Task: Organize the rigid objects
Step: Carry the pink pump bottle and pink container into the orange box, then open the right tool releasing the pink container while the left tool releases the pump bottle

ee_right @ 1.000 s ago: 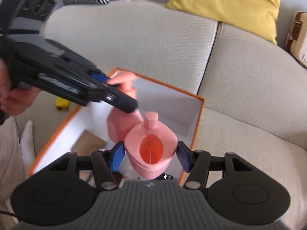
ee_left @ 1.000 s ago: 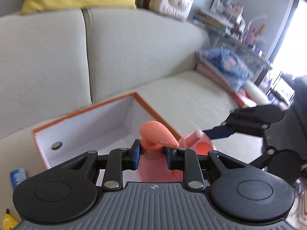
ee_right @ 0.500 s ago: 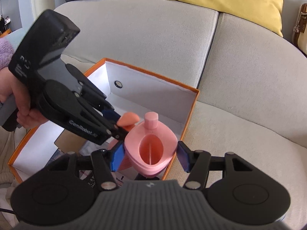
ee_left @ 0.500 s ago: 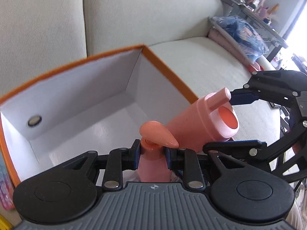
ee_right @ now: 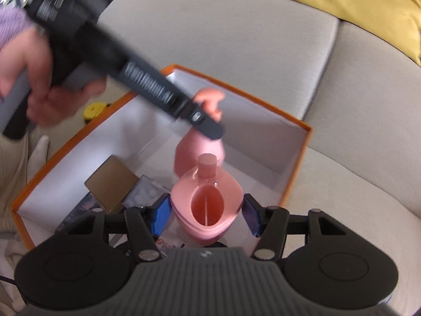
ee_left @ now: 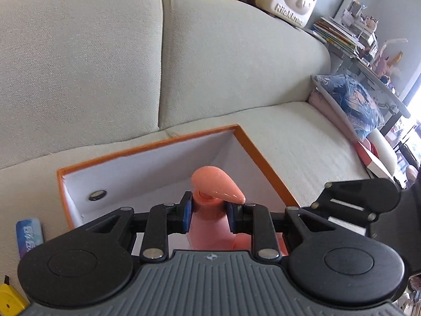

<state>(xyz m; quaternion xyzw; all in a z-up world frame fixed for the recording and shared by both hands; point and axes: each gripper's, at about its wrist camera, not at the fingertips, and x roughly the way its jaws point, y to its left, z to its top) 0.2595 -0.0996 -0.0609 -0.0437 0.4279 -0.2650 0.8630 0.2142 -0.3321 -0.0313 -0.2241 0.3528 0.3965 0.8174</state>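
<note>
The left gripper (ee_left: 208, 214) is clamped on the neck of a coral pump bottle (ee_left: 210, 226), hanging it over the orange-rimmed box (ee_left: 263, 158) on the sofa (ee_left: 105, 65). The right gripper (ee_right: 205, 214) pinches a pink cup-like container (ee_right: 208, 208) at its sides, above the box's near end, just beside that bottle.

The pump bottle (ee_left: 208, 226) is smooth pink plastic, its pump head (ee_left: 217, 183) glossy enough to catch the light. The pink jug (ee_right: 206, 205) looks like the same plastic, slick and slightly translucent inside. The box (ee_right: 297, 173) is matt white card with an orange paper edge. The sofa (ee_left: 236, 65) is pale woven cloth, faintly rough. The left gripper (ee_left: 209, 214) is matt black plastic with small metal pins and blue rubbery pads (ee_left: 187, 214).
</note>
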